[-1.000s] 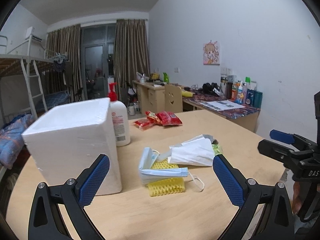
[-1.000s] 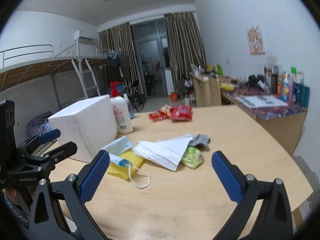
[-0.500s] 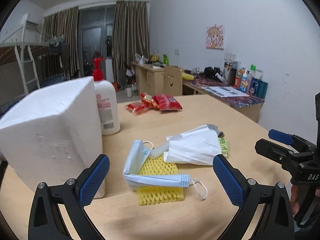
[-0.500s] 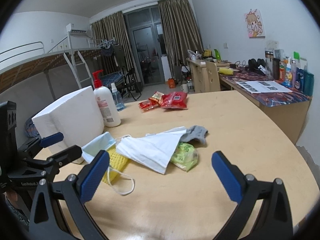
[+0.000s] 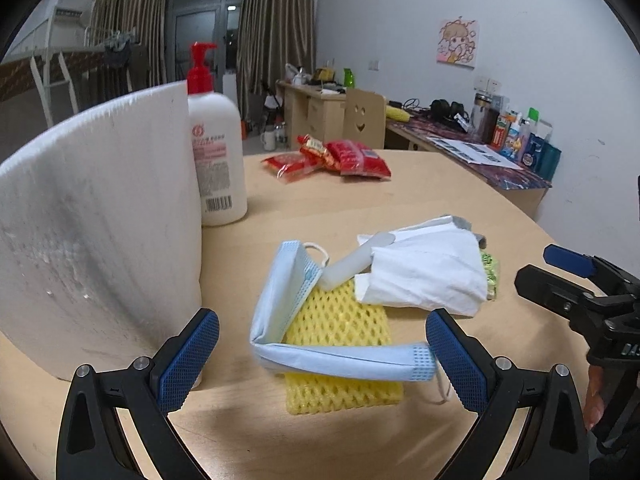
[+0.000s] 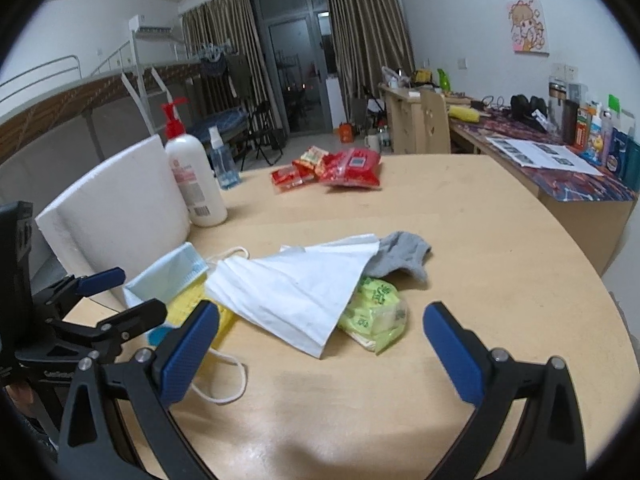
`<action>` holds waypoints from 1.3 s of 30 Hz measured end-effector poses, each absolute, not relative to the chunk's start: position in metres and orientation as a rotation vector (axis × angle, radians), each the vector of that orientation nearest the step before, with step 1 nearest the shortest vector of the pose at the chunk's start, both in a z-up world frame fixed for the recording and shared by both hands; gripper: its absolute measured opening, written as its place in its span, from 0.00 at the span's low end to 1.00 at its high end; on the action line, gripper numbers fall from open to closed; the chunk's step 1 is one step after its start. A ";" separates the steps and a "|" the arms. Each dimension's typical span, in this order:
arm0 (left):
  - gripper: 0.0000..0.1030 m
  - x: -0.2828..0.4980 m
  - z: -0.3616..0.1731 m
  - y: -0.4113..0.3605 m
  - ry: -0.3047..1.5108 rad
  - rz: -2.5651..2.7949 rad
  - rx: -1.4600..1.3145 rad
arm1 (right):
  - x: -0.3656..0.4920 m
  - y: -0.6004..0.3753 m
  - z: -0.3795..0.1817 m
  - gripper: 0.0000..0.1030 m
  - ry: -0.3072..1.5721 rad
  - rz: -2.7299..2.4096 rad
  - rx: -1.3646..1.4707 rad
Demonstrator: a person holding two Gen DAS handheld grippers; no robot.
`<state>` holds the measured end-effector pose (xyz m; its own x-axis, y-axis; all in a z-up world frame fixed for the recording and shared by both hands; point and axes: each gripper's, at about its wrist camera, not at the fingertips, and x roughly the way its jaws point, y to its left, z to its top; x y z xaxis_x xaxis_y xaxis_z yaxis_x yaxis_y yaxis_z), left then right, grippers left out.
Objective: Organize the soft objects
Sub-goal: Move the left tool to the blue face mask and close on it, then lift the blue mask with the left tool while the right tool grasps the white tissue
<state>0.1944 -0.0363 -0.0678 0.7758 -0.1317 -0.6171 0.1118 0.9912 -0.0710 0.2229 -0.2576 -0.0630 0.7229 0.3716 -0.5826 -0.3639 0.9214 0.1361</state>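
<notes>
Tools are sitting nearest the cameras: the left tool (image 5: 322,354) is hanging wide open over the front of the pile, its blue pads (image 5: 188,354) flanking a face mask (image 5: 316,320) and holding nothing, and the right tool (image 6: 320,350) is likewise spread wide and empty above bare bench (image 6: 500,264).

The blue face mask is lying folded into a bent strip, with its white ear loop (image 6: 224,380) trailing toward the bench's near edge. It is resting on a yellow foam net (image 5: 340,344), whose open mesh is showing on both sides of it. Just behind, a white cloth (image 6: 296,292) is lying crumpled and partly covering the net, a green packet (image 6: 376,316) and a grey sock (image 6: 400,258) at the back of the pile. The whole pile is sitting in the middle of the bench, just right of a white foam block (image 5: 96,236).

Compared with a second ago, the left tool is sitting lower and much closer to the mask, which is now filling the space between its pads, and the foam block is looming larger at its left. The right tool has also come forward toward the cloth and packet.

Farther back, a white pump bottle (image 5: 214,152) with a red top is standing beside the block; its pink label and barcode are showing, but the writing is too small to read. Red snack packets (image 5: 336,158) are lying beyond it. On the right tool's body, seen in the left view, the letters "DA" are showing at the frame edge.
</notes>
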 end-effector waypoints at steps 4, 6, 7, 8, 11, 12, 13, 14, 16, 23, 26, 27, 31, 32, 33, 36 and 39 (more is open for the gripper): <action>0.91 0.201 -0.075 -0.031 0.698 -0.125 -0.050 | 0.233 -0.250 -0.070 1.00 0.691 0.405 -0.022; 0.88 0.203 -0.078 -0.032 0.717 -0.120 -0.048 | 0.235 -0.248 -0.072 1.00 0.703 0.412 -0.034; 0.88 0.205 -0.080 -0.030 0.723 -0.111 -0.053 | 0.236 -0.246 -0.072 1.00 0.705 0.419 -0.042; 0.86 0.206 -0.082 -0.030 0.729 -0.106 -0.057 | 0.236 -0.245 -0.072 1.00 0.708 0.421 -0.045; 0.77 0.207 -0.085 -0.026 0.738 -0.103 -0.074 | 0.240 -0.243 -0.073 1.00 0.720 0.425 -0.054; 0.73 0.207 -0.086 -0.025 0.738 -0.099 -0.074 | 0.241 -0.243 -0.072 1.00 0.721 0.425 -0.055; 0.71 0.208 -0.087 -0.025 0.744 -0.098 -0.075 | 0.242 -0.243 -0.072 1.00 0.722 0.431 -0.056; 0.67 0.209 -0.088 -0.025 0.752 -0.101 -0.078 | 0.243 -0.243 -0.071 1.00 0.722 0.430 -0.058; 0.63 0.210 -0.090 -0.024 0.763 -0.101 -0.081 | 0.245 -0.240 -0.071 1.00 0.724 0.430 -0.066; 0.36 0.211 -0.095 -0.019 0.791 -0.100 -0.112 | 0.254 -0.225 -0.073 1.00 0.738 0.430 -0.130; 0.27 0.211 -0.098 -0.018 0.806 -0.106 -0.109 | 0.259 -0.223 -0.076 1.00 0.752 0.432 -0.132; 0.22 0.211 -0.098 -0.018 0.808 -0.108 -0.111 | 0.261 -0.222 -0.077 1.00 0.758 0.435 -0.130; 0.15 0.212 -0.099 -0.018 0.822 -0.116 -0.116 | 0.265 -0.218 -0.080 0.84 0.785 0.447 -0.129; 0.14 0.212 -0.099 -0.018 0.823 -0.119 -0.119 | 0.265 -0.218 -0.081 0.77 0.790 0.447 -0.125; 0.14 0.212 -0.098 -0.017 0.820 -0.120 -0.121 | 0.265 -0.217 -0.081 0.75 0.794 0.453 -0.124; 0.12 0.209 -0.096 -0.016 0.806 -0.124 -0.126 | 0.264 -0.213 -0.082 0.66 0.799 0.456 -0.134; 0.10 0.208 -0.096 -0.017 0.803 -0.136 -0.125 | 0.262 -0.212 -0.081 0.50 0.801 0.463 -0.120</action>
<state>0.2084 -0.0168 -0.0961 0.6864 -0.1681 -0.7075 0.0736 0.9840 -0.1624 0.2623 -0.2120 -0.0814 0.6018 0.3539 -0.7159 -0.4434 0.8937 0.0690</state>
